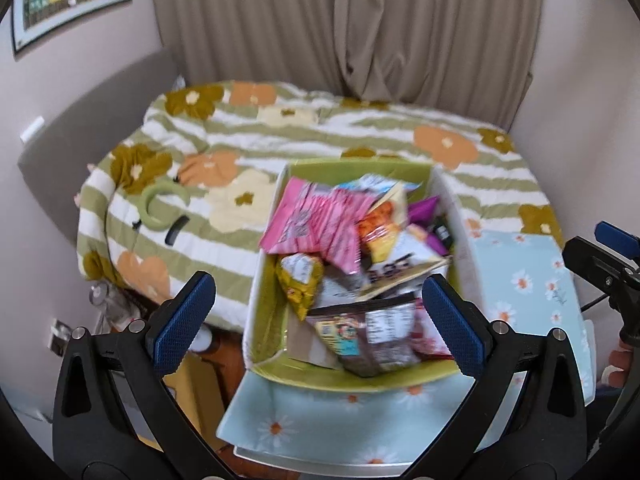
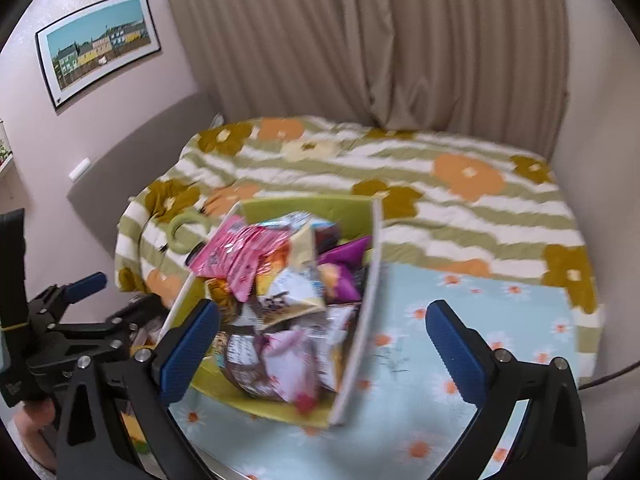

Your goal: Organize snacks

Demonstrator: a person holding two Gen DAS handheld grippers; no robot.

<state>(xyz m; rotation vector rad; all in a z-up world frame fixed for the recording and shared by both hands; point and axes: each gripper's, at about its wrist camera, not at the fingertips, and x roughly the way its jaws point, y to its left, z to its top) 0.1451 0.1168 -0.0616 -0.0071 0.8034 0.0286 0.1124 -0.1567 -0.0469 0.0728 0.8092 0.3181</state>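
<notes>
On the floral table (image 1: 304, 424), a green box (image 1: 352, 380) brims with snack packets (image 1: 320, 220).

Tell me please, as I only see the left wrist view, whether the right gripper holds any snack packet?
Observer: No. The right gripper stands wide open, with nothing between its blue pads.
Operator: Where is it pointing?
Observer: Toward the right side of the green cardboard box. One pad shows in front of the box, the other in front of the light blue daisy-print cloth.
</notes>
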